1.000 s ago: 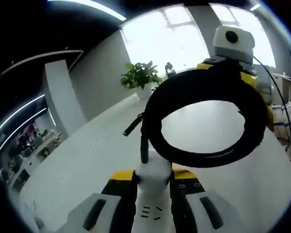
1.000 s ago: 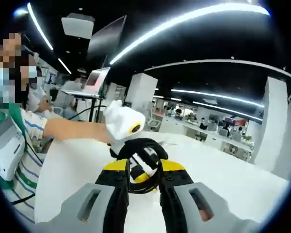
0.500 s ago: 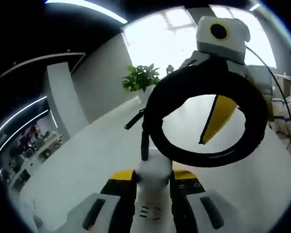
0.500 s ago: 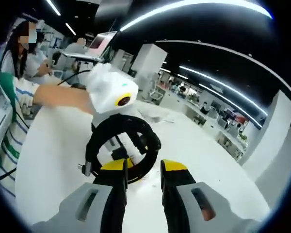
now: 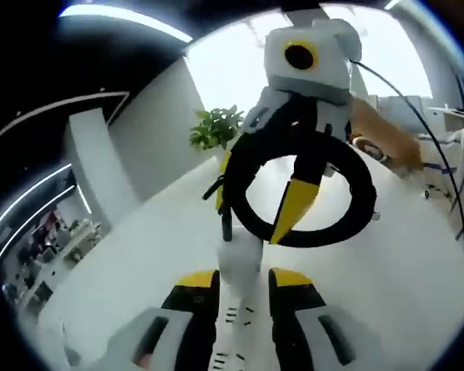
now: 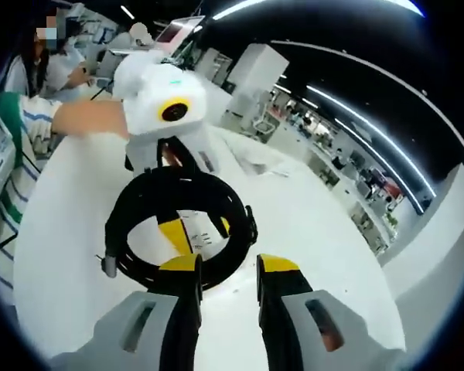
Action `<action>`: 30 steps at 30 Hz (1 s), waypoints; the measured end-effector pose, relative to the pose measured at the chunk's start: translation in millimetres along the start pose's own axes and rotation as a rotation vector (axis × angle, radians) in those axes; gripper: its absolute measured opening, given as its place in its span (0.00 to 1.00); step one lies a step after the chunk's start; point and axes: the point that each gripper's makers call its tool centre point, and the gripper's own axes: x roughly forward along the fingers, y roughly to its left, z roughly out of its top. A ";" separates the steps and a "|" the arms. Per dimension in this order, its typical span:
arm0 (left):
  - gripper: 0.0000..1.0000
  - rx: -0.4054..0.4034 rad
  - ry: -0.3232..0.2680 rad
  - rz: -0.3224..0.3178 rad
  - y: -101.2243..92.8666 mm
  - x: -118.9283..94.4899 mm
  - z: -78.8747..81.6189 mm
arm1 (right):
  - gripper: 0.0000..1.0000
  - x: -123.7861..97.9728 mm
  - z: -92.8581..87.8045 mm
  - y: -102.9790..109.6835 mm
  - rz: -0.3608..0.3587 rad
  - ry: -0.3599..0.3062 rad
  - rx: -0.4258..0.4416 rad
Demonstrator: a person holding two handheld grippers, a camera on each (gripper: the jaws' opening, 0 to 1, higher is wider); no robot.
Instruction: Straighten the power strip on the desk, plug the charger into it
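White plastic power strip (image 5: 240, 255) with a black round cord wound in a coil (image 5: 362, 197) sits over the middle of the white desk (image 5: 387, 294), well in from its edges.

- **Left gripper** (image 5: 243, 282): jaws run along both long sides of the strip's near part and look clamped on it. The gap is hard to read against the white desk, so this is a judgement.
- **Right gripper** (image 6: 229, 267): jaws apart. In the left gripper view one of its yellow tips pokes through the loop and the other sits outside it, so it straddles the cord without pinching it.

**Axis:** the strip's long axis lies along the left jaws. Its socket slots face up toward that camera, and the cord end points away from it. The coil (image 6: 117, 232) stands upright off that far end, with the loop opening facing both cameras. In the right gripper view the strip (image 6: 197, 232) shows through the loop.

**Handling (my read):**
- The strip is a rigid, light, smooth shell that could slip or yaw if gripped at one end.
- Better to hold it across the narrow sides near mid-length.
- The cord is springy and will tug the strip round; take one strand, not the bundle.

A person's bare forearm (image 6: 81, 117) reaches in from the desk's (image 6: 309, 232) left side.
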 end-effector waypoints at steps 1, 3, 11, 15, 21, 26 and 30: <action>0.25 -0.002 -0.006 0.001 0.0 -4.6 0.5 | 0.26 1.6 0.5 0.7 0.012 0.018 -0.017; 0.25 0.001 -0.014 0.011 0.9 -12.5 -0.7 | 0.26 3.9 1.2 1.5 0.029 0.048 -0.049; 0.24 -0.028 -0.070 0.074 15.5 -46.4 -11.1 | 0.25 16.6 -4.5 4.6 0.080 0.207 -0.145; 0.24 -0.079 -0.119 0.121 36.7 -58.7 -5.3 | 0.24 21.9 -5.7 6.1 0.114 0.252 -0.147; 0.24 -0.133 -0.163 0.145 50.3 -65.1 -0.5 | 0.24 22.6 -6.9 9.6 0.159 0.295 -0.218; 0.24 -0.141 -0.154 0.147 49.3 -60.9 -2.7 | 0.23 22.8 -7.1 11.7 0.201 0.311 -0.257; 0.24 -0.132 -0.140 0.138 44.6 -57.0 -4.5 | 0.23 23.5 -7.4 10.0 0.246 0.313 -0.244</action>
